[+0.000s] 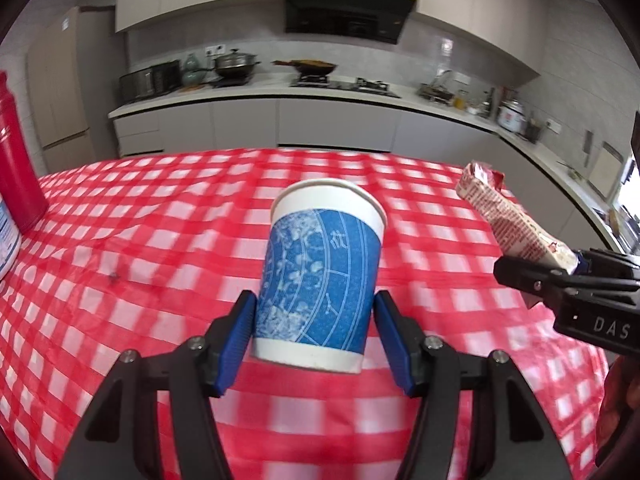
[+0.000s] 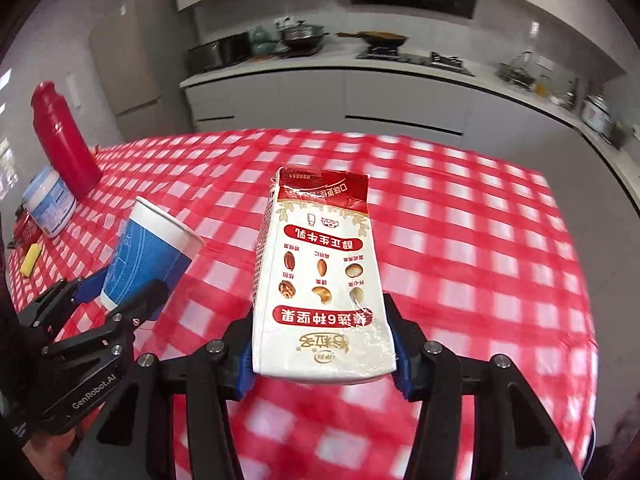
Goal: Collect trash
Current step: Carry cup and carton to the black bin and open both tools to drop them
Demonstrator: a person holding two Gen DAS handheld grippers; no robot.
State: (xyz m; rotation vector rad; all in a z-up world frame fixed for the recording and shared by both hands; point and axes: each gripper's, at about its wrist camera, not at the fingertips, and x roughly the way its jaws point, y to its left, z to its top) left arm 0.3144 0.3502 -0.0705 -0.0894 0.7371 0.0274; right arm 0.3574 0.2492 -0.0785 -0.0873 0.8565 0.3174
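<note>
Left wrist view: paper cup (image 1: 320,276) is clamped low in left gripper (image 1: 316,332) fingers, above desk (image 1: 120,240); milk carton (image 2: 320,280) is pinched by right gripper (image 2: 324,348) at 3 o'clock. Cup may be crushed or tipped out by low grip.

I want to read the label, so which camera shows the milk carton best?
The right wrist view: the milk carton fills the middle, its printed front facing the camera, upside down, clamped in the right gripper. The left wrist view shows only its narrow side at the right edge, angled and partly blurred.
</note>
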